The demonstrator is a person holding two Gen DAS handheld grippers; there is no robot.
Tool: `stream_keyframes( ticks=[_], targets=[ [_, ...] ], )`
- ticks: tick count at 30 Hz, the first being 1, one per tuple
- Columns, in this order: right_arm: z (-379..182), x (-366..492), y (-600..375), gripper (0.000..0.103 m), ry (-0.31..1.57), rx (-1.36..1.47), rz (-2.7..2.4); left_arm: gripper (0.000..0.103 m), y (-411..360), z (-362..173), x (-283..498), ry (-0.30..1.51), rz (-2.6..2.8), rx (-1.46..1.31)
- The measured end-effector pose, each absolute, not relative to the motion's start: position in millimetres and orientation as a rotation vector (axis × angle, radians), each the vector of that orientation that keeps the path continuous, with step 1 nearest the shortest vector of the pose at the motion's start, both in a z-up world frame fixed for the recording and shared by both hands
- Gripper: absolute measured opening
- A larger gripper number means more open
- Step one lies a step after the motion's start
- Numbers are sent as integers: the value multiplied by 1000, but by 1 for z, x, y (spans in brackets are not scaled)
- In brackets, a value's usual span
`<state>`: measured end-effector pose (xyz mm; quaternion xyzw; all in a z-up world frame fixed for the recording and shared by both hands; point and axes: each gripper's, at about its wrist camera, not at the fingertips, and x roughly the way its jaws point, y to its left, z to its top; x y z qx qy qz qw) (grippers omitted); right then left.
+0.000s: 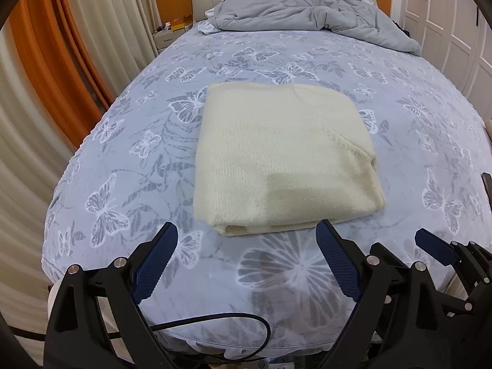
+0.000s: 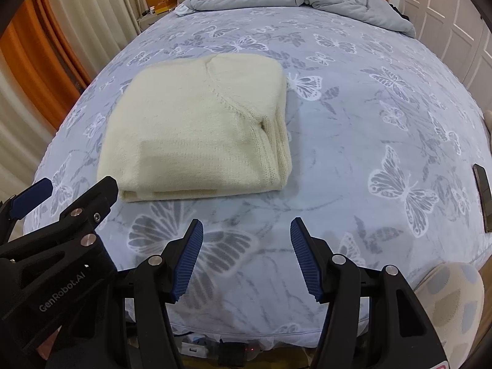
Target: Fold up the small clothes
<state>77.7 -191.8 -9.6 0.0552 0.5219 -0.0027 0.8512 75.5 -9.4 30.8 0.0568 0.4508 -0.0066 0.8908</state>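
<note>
A cream knitted sweater [image 1: 276,160] lies folded into a neat rectangle on the butterfly-print bed sheet [image 1: 123,141]; it also shows in the right wrist view [image 2: 196,129]. My left gripper [image 1: 247,230] is open and empty, just short of the sweater's near edge. My right gripper [image 2: 246,226] is open and empty, over the sheet to the right of the sweater's near corner. The right gripper shows at the left wrist view's right edge [image 1: 436,246], and the left gripper shows at the right wrist view's left edge [image 2: 61,196].
A crumpled grey duvet [image 1: 307,12] lies at the head of the bed. A dark phone [image 2: 482,196] lies on the sheet at the right edge. Curtains [image 1: 30,107] hang on the left, white wardrobe doors [image 1: 446,15] stand on the right.
</note>
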Motion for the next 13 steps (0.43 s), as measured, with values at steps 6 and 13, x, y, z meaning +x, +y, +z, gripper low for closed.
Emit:
stream_keyframes(
  ticks=[6,13],
  targets=[
    [-10,77,-187,58,1100,112,-2,89,-9,29,76,945,2,113],
    [-11,76,-196,59,1105,141,-38,89,-1,27,76,952,18,94]
  ],
)
